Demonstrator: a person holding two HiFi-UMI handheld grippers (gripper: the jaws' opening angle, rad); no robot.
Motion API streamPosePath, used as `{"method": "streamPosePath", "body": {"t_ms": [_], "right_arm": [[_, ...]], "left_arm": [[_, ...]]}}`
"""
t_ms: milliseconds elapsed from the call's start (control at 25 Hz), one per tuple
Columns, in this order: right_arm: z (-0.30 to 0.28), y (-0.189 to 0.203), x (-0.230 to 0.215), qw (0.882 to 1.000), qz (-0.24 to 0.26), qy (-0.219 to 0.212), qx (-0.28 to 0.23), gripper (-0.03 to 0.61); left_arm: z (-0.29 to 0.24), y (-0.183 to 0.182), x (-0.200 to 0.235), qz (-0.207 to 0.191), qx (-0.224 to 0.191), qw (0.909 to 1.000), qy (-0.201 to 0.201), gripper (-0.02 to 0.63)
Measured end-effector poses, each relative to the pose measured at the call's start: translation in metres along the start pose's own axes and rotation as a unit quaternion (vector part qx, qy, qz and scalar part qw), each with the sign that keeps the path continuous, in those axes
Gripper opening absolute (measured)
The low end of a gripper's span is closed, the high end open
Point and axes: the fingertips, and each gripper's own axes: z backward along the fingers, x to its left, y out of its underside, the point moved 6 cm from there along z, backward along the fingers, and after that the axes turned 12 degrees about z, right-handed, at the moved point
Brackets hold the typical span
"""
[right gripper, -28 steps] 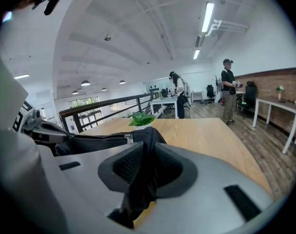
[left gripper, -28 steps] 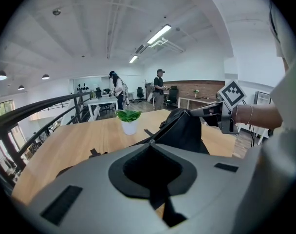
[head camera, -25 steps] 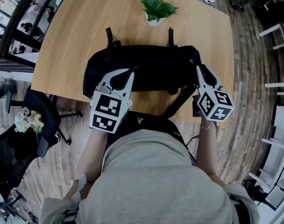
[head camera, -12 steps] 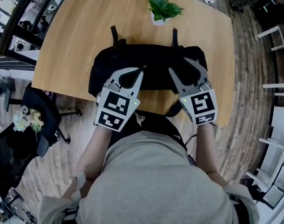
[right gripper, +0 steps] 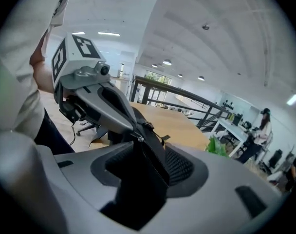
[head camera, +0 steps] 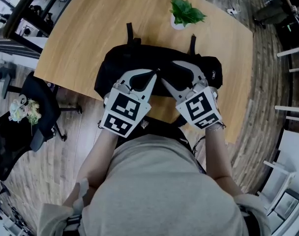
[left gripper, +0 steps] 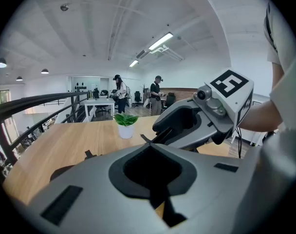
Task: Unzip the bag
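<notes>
The left gripper (head camera: 156,74) has its jaws pinched shut on the top of the black bag (head camera: 139,63). Just beside it, the right gripper (head camera: 169,72) has just been opening its jaws, which stand wide with the bag's zipped top loose between them. The bag lies at the near edge of the table (head camera: 85,33), long axis left to right, its straps (head camera: 130,31) pointing toward the plant (head camera: 185,13).
</notes>
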Motion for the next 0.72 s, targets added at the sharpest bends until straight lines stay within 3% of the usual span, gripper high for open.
{"method": "streamPosePath", "body": {"t_ms": [240, 400, 520, 720], "right_arm": [[-0.012, 0.006, -0.002, 0.998, 0.057, -0.005, 0.035, 0.183], [-0.013, 0.007, 0.002, 0.995, 0.086, -0.010, 0.043, 0.122], [-0.013, 0.006, 0.008, 0.993, 0.108, -0.009, 0.057, 0.042], [-0.013, 0.007, 0.010, 0.995, 0.073, -0.001, 0.064, 0.031]], "left_arm": [[-0.002, -0.004, 0.000, 0.008, -0.010, 0.9998, -0.014, 0.017], [-0.002, -0.001, -0.001, 0.008, -0.009, 0.9997, -0.021, 0.017], [-0.001, 0.001, 0.000, 0.010, -0.008, 0.9996, -0.025, 0.017], [0.001, 0.004, 0.003, 0.020, -0.009, 0.9992, -0.033, 0.017]]}}
